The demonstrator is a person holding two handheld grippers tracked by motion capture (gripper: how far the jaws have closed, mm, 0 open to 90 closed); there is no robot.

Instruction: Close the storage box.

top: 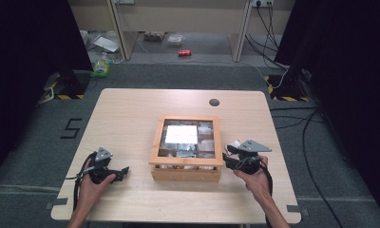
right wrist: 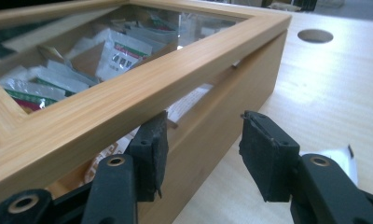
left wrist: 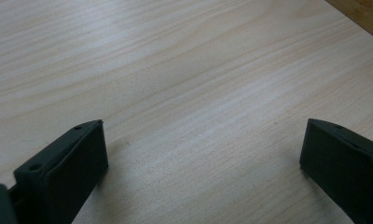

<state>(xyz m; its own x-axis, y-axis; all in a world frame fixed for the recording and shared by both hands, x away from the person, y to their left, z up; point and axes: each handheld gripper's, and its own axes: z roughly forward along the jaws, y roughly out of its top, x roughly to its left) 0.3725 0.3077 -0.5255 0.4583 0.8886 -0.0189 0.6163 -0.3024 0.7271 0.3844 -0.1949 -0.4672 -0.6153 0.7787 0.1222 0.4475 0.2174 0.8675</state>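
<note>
A wooden box (top: 186, 172) with a glass-paned lid (top: 156, 142) stands at the table's middle, with several tea packets (top: 181, 134) inside. In the right gripper view the lid frame (right wrist: 128, 98) runs above the box wall (right wrist: 231, 102), and white packets (right wrist: 187, 103) show in a gap between them. My right gripper (top: 228, 160) (right wrist: 205, 147) is open at the box's right front corner. One pad (right wrist: 152, 140) sits just under the lid's edge, and nothing is between the jaws. My left gripper (top: 124, 172) (left wrist: 201, 154) rests open on bare table left of the box.
A round cable hole (top: 214, 102) (right wrist: 315, 35) lies in the tabletop (top: 131, 114) behind the box. A small white packet (right wrist: 345, 158) lies on the table beside my right jaw. Beyond the table, the floor holds a red can (top: 185, 53), a green bottle (top: 101, 66) and cables (top: 292, 118).
</note>
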